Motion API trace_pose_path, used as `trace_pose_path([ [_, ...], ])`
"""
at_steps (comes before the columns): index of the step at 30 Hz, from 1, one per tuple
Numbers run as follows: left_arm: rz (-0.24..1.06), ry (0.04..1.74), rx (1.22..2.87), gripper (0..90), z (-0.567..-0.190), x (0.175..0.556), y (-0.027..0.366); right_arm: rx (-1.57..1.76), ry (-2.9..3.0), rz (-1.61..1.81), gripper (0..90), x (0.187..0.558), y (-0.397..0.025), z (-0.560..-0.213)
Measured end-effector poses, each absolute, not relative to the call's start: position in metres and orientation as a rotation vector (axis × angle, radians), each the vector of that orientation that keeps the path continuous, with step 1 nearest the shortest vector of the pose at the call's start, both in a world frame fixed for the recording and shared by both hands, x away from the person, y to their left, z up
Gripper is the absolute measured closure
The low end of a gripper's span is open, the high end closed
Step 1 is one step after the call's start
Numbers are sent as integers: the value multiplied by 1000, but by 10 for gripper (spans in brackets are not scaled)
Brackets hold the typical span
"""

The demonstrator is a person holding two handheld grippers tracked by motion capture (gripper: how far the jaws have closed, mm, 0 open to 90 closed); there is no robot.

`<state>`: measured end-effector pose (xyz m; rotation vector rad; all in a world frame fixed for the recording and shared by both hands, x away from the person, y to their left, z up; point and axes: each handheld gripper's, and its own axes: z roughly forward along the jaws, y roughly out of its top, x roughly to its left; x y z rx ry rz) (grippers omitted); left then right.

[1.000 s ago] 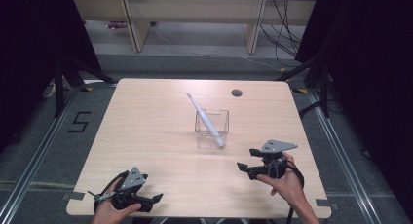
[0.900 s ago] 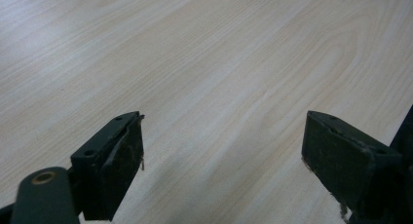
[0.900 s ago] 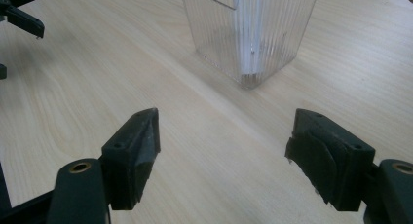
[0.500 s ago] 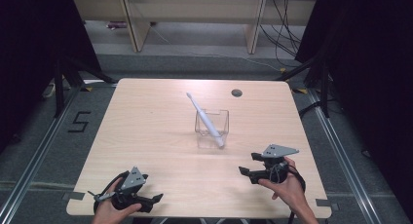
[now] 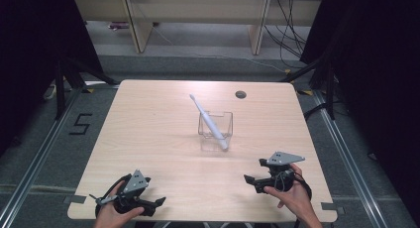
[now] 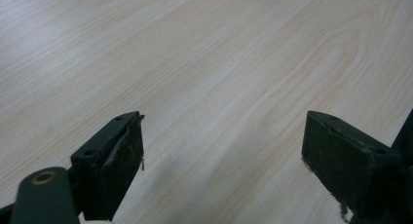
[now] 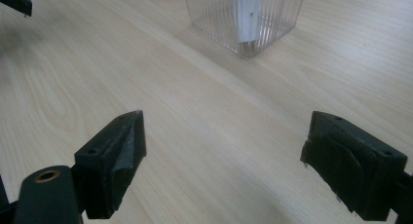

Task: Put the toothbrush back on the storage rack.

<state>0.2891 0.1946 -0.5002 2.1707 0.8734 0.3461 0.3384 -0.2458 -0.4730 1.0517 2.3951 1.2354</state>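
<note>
From above, on the high view: pale wooden table (image 5: 148,134), with a clear square cup (image 5: 216,131) standing near its middle. Inside the cup, a white toothbrush (image 5: 208,121), leaning back and to the left, head well above the rim, lower end at the cup's near right corner. Beyond it, a dark round grommet (image 5: 240,94) set in the tabletop. At the near left edge, left gripper (image 5: 157,202), held by a hand (image 5: 113,219), grey three-cornered plate on top, jaws pointing right, low over bare wood. At the near right, right gripper (image 5: 253,180), in the other hand (image 5: 292,195), jaws pointing left and slightly toward the cup, well apart from it. Jaw spread hard to judge at this distance.

Along the left gripper view: left gripper (image 6: 222,158) spread wide, two black jaws far apart, nothing between them, nothing touched. Ahead, plain wood grain.

Along the right gripper view: right gripper (image 7: 224,160) likewise spread wide, holding nothing, bare tabletop between the jaws. Farther ahead, the ribbed clear cup (image 7: 229,27) resting on the wood, apart from both jaws, with the blurred white toothbrush (image 7: 246,12) handle seen through its wall. At the upper left corner, a dark tip of the left gripper.

Ribbing on the cup wall plain from the right gripper view, not from above; lean of the toothbrush and its head plain from above, cut off in the right gripper view.
</note>
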Motion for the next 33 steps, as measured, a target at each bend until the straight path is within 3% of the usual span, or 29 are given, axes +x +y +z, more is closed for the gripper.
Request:
trace_pose_path([
  [33,354,870,2179,147,-500,289,196,1078,2493,1076,161,311,-261,-486],
])
